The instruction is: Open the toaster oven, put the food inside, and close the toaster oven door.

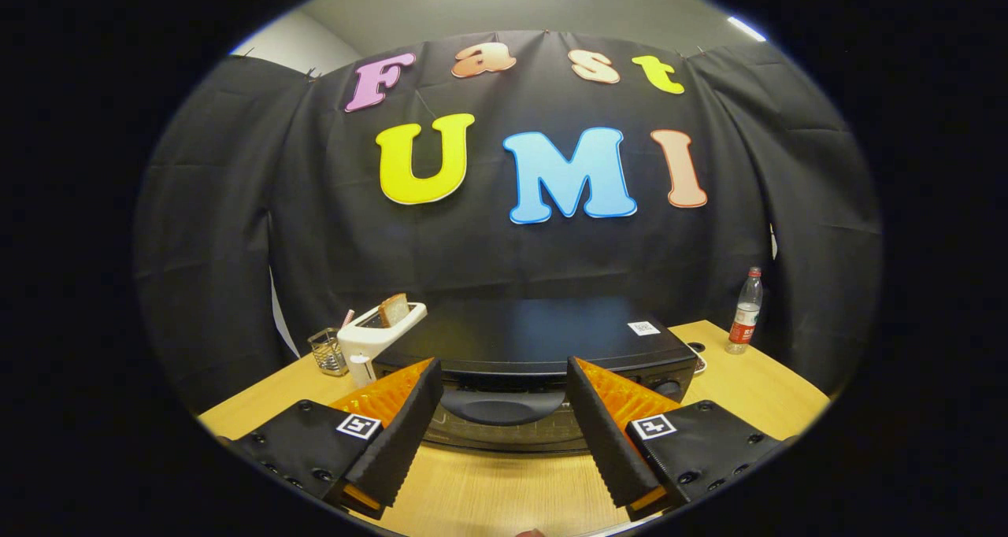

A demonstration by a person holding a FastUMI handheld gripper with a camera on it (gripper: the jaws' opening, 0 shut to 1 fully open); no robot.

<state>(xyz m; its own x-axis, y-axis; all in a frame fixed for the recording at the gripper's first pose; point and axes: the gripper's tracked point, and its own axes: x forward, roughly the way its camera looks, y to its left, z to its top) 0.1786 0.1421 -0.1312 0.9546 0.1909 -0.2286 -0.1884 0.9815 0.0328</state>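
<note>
Gripper [500, 387] state: fingers spread wide, nothing held between them. Toaster oven [535, 364] sits on the wooden table [756, 387] just ahead of the fingertips, door closed, with its curved handle [502, 405] centred in the gap between the fingers — not touched by either. White pop-up toaster [376, 334] stands just beside the oven, behind the left finger, with a slice of bread [394, 309] upright in its slot. Wire basket [327, 351] stands next to that toaster. Water bottle [745, 311] stands upright beyond the oven's far side.

Wooden table [756, 387] — toaster oven [535, 348], toaster [376, 338], bottle [745, 312]
</note>
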